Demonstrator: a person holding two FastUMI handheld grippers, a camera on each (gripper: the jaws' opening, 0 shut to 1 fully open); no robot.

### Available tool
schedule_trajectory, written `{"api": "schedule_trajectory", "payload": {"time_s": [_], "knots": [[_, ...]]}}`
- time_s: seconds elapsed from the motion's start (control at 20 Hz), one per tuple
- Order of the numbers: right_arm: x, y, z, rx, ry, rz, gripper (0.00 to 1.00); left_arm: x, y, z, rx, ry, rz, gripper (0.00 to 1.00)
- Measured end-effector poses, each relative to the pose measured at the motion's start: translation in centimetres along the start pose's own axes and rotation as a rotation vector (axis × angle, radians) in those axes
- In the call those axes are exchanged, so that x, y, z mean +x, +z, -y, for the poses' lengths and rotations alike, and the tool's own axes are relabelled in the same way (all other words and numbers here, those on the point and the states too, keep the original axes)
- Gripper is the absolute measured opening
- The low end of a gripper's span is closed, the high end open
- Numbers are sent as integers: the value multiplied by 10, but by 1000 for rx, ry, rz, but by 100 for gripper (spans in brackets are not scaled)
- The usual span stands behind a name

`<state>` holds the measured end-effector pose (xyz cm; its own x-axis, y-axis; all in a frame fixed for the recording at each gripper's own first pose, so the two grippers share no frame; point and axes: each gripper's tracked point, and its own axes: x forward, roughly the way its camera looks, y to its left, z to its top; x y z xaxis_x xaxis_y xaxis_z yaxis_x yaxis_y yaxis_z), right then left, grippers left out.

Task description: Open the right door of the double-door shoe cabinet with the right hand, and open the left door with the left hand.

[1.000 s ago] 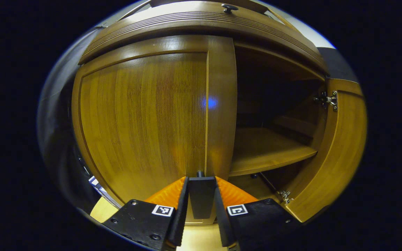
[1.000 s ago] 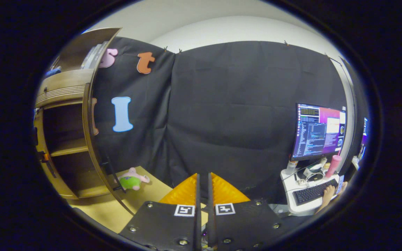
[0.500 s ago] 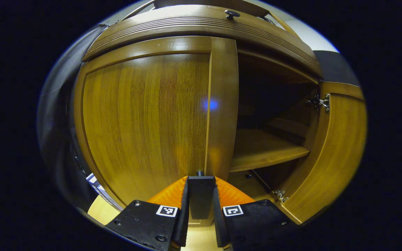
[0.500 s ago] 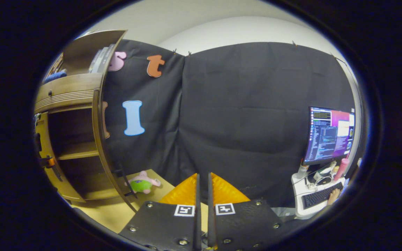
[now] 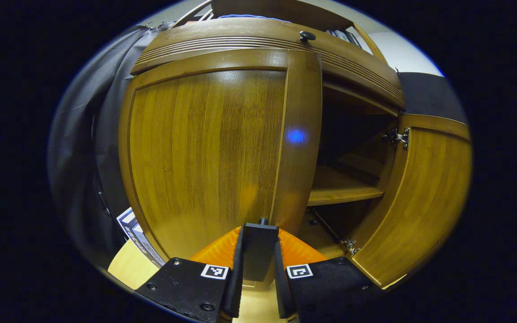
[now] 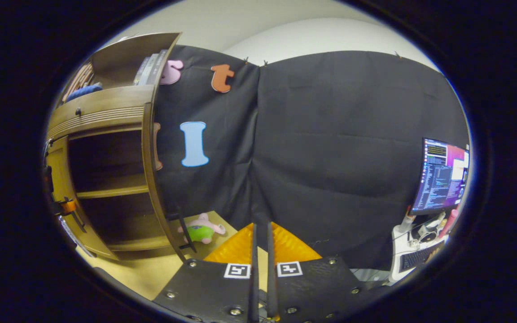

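In the left gripper view, the left hand-held gripper (image 5: 258,264) is clamped on the handle (image 5: 258,249) of the left door (image 5: 204,152), a dark block held between both fingers with a small stud at its far end touching the door's right stile. The left door stands slightly ajar, its free edge lifted off the cabinet (image 5: 263,40) front. To the right, the right door (image 5: 420,202) is swung wide open, its hinges (image 5: 397,137) showing at top and bottom. Between the two doors the dark inside of the cabinet is exposed, with a shelf (image 5: 343,188) across it. A small dark knob (image 5: 306,36) sits on the ribbed band above the doors. A box (image 5: 135,229) leans by the cabinet's lower left corner, on the light wooden bench (image 5: 128,273).

In the right gripper view, the right hand-held gripper (image 6: 260,251) is closed on nothing, its fingers nearly together, well apart from the cabinet (image 6: 101,112) at far left. The right door (image 6: 153,179) is seen edge-on, standing open, with a shelf (image 6: 115,190) inside. The left hand-held gripper (image 6: 63,206) shows small at the cabinet's left edge. A plush toy (image 6: 200,229) lies on the bench (image 6: 151,273) just right of the open door. At far right a monitor (image 6: 440,177) glows above a keyboard (image 6: 415,260).
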<state>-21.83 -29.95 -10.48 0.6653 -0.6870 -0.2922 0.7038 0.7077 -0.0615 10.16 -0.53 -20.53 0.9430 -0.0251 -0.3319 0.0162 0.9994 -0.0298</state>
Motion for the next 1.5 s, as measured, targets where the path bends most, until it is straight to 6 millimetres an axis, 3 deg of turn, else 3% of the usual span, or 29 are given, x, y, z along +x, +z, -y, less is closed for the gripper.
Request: {"api": "schedule_trajectory", "payload": {"time_s": [0.85, 1.15, 1.5], "knots": [[23, 5, -81, -19, 206, -6, 7, -61, -10, -23, -83, 14, -9, 33], [18, 6, -110, -46, 299, -2, 7, -82, -12, -37, -109, 52, -7, 35], [7, -1, -142, -52, 400, -19, 7, -109, -17, -62, -128, 122, -6, 30]]}}
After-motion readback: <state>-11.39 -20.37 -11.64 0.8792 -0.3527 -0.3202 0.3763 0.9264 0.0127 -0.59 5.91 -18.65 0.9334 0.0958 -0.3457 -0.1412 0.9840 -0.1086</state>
